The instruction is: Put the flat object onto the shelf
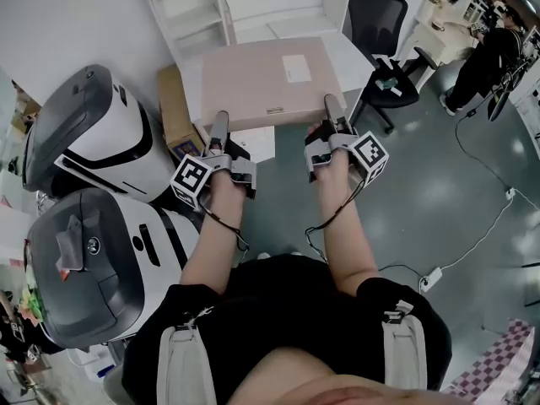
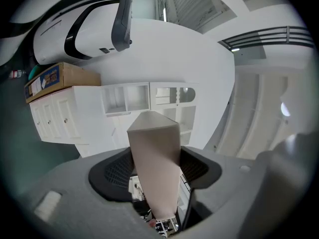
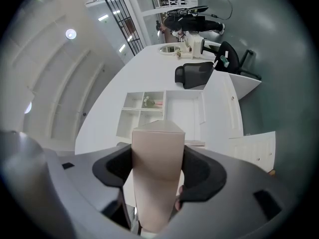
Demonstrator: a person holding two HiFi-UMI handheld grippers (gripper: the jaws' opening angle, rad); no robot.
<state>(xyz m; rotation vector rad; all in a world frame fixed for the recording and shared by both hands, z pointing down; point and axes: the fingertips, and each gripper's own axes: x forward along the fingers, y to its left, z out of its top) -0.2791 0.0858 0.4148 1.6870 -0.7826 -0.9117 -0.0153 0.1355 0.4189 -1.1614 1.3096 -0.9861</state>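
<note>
A flat, pale pink-beige box (image 1: 266,83) hangs level in front of me, just short of the white shelf unit (image 1: 196,13). My left gripper (image 1: 218,133) is shut on the box's near edge at its left end. My right gripper (image 1: 332,115) is shut on the same edge at its right end. The left gripper view has the box (image 2: 154,168) edge-on, clamped between the dark pads, with the shelf unit (image 2: 127,97) beyond it. Seen from the right gripper, the box (image 3: 157,178) fills the gap between the pads and points at the shelf compartments (image 3: 144,103).
Two white and grey machines (image 1: 93,137) (image 1: 93,260) stand close on my left. A brown carton (image 1: 175,106) sits beside the shelf. A black office chair (image 1: 384,36) and a person (image 1: 488,53) are at the back right. Cables and a power strip (image 1: 430,278) lie on the floor.
</note>
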